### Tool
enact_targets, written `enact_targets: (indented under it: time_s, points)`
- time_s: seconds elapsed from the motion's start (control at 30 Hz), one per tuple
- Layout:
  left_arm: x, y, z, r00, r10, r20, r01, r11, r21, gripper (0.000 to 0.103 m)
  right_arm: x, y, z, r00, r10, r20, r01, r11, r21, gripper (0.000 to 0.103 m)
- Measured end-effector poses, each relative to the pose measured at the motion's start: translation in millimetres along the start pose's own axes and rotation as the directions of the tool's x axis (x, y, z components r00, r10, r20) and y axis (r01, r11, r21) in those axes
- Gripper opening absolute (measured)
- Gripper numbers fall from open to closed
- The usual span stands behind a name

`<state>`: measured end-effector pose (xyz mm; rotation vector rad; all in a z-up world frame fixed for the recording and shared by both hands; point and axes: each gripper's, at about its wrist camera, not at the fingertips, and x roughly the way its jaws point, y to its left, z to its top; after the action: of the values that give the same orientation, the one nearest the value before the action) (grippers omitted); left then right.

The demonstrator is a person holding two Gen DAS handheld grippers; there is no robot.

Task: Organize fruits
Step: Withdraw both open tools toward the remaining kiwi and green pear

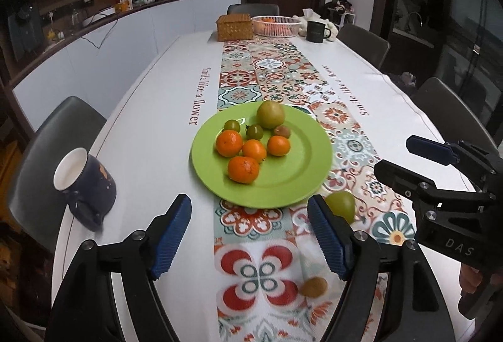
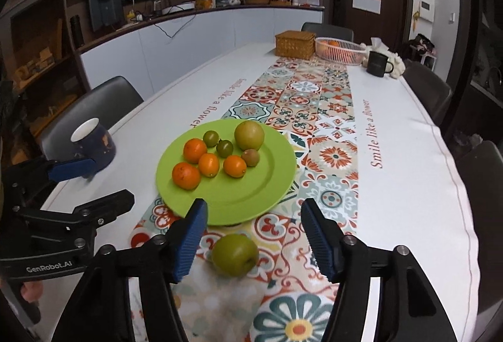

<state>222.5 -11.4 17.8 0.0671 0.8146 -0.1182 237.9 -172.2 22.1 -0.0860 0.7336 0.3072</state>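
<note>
A green plate [image 1: 292, 181] [image 2: 267, 184] on the patterned runner holds several oranges [image 1: 243, 169] [image 2: 186, 175], two small green tomatoes [image 1: 254, 131], a brownish small fruit [image 1: 282, 131] and a large green pear-like fruit [image 1: 270, 114] [image 2: 249, 135]. A loose green fruit [image 2: 234, 254] [image 1: 341, 204] lies on the runner just in front of the plate, between the fingers of my open right gripper [image 2: 253, 239]. A small brown fruit [image 1: 313, 287] lies near my open, empty left gripper [image 1: 250, 236], by its right finger.
A dark blue mug [image 1: 83, 181] [image 2: 94, 140] stands at the table's left edge. A wicker box [image 1: 234, 27], a white basket with oranges [image 1: 276, 25] and a black mug [image 1: 316, 31] stand at the far end. Chairs surround the table.
</note>
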Motion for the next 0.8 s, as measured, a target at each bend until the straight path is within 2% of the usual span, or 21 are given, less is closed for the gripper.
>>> enact_targets:
  time_s: [0.3, 0.8]
  points:
    - [-15.8, -15.5, -25.1, 1.0, -0.02, -0.024, 0.02, 1.0, 0.006, 0.076, -26.5, 1.7, -26.8, 1.0, -0.006, -0.012, 0.006, 1.0, 0.019, 0.063]
    - [-0.7, -37.4, -75.1, 0.991, -0.077, -0.108, 0.082, 0.996, 0.047, 0.076, -30.8, 0.6, -76.3, 0.994, -0.047, -0.102, 0.05, 0.998, 0.029, 0.063]
